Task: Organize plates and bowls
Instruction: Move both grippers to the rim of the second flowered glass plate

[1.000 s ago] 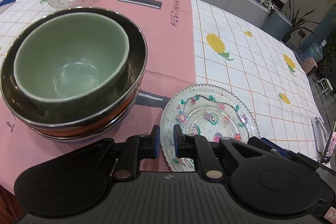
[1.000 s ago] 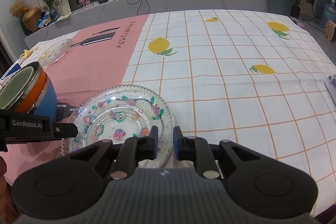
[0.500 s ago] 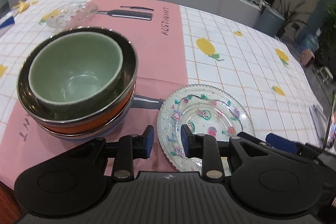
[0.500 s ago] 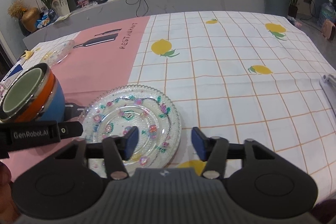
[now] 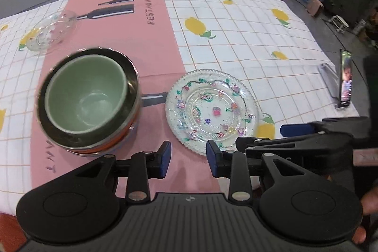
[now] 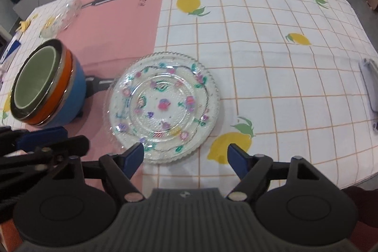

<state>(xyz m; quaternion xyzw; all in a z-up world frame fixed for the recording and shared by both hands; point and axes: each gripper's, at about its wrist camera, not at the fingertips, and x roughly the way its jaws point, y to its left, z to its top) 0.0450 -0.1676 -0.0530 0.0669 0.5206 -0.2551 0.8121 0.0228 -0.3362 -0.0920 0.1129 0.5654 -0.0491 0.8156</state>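
Two grippers hang over the surface [image 6: 259, 67], holding nothing: the left gripper [image 5: 185, 158] opening, fingers narrowly apart; the right gripper [image 6: 185, 158] opening wide. The glass plate [image 6: 163, 108] lies flat beside the stacked bowls [image 6: 45, 84].

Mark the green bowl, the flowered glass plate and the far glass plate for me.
green bowl [image 5: 87, 98], left wrist view, on its inner floor.
flowered glass plate [image 6: 163, 105], right wrist view, on its centre flower.
far glass plate [image 5: 50, 31], left wrist view, on its middle.
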